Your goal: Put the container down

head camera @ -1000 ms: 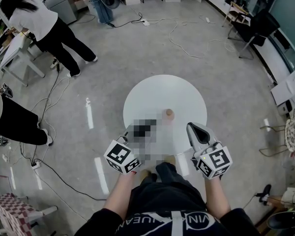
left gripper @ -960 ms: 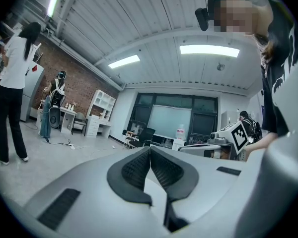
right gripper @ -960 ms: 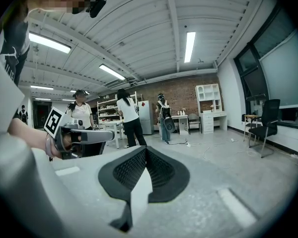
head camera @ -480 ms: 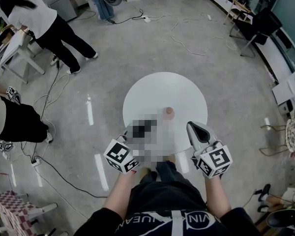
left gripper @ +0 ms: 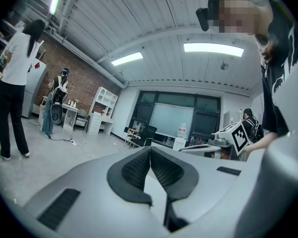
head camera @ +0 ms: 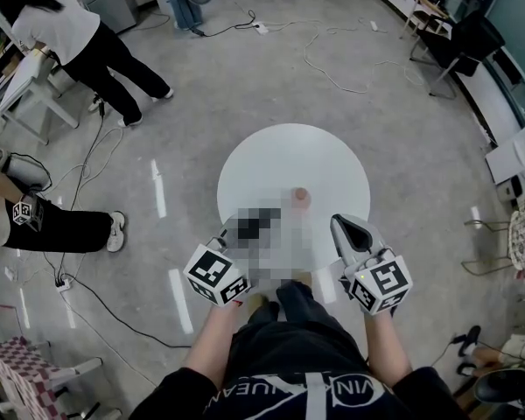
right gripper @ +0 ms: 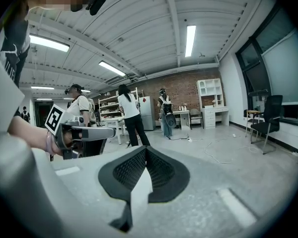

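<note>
A small tan container [head camera: 300, 198] stands upright on the round white table [head camera: 293, 160], near its middle, with nothing touching it. My right gripper [head camera: 346, 228] hovers over the table's near right edge, a short way to the right of and nearer than the container. Its jaws [right gripper: 145, 150] are shut and empty. My left gripper [head camera: 230, 233] is held at the table's near left edge, its tips partly under a blurred patch. In the left gripper view its jaws [left gripper: 150, 150] meet with nothing between them. Both grippers point level into the room.
A person in a white top [head camera: 66, 33] stands at the far left by a white table [head camera: 26, 94]. Another person [head camera: 35, 221] is low at the left edge. Cables [head camera: 332, 68] trail over the grey floor. Chairs [head camera: 455, 46] stand at the right.
Both grippers and the container have stayed where they were. The person at the left edge has shifted, one leg now stretched out along the floor.
</note>
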The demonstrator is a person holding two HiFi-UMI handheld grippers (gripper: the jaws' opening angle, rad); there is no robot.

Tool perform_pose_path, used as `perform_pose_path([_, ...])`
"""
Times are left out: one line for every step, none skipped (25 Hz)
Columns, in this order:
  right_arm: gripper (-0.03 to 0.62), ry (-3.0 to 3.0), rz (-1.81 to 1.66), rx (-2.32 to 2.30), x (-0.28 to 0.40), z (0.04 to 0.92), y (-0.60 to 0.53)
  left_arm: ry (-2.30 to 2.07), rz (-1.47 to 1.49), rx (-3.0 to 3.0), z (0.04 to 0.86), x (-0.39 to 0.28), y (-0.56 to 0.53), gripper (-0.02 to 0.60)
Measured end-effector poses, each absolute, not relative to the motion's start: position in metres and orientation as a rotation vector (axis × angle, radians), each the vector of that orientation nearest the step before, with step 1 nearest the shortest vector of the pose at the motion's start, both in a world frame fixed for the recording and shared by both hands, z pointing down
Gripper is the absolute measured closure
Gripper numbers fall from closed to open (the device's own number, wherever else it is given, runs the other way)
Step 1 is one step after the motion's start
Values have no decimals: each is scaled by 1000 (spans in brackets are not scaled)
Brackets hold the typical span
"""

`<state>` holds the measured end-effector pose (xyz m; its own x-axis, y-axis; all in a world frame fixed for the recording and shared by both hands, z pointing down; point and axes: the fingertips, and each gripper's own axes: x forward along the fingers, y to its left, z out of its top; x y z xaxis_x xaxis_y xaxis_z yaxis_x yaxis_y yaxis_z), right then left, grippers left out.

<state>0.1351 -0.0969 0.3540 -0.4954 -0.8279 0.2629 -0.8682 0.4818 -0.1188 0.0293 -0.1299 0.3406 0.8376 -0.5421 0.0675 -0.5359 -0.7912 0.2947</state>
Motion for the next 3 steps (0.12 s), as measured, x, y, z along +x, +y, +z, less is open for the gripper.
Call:
perform_pose_path([588,-2550,358,1479,135,355,-97,-817,-28,2715,341,29,-131,568])
perform_pose_path([588,-2545,362,1482,136,357,-98,-817,-27,2715,342,29,-131,568])
perform_pose_path([588,-2540,368,1486,136,358,-98,-816,-26,2715,343,28,-132,568])
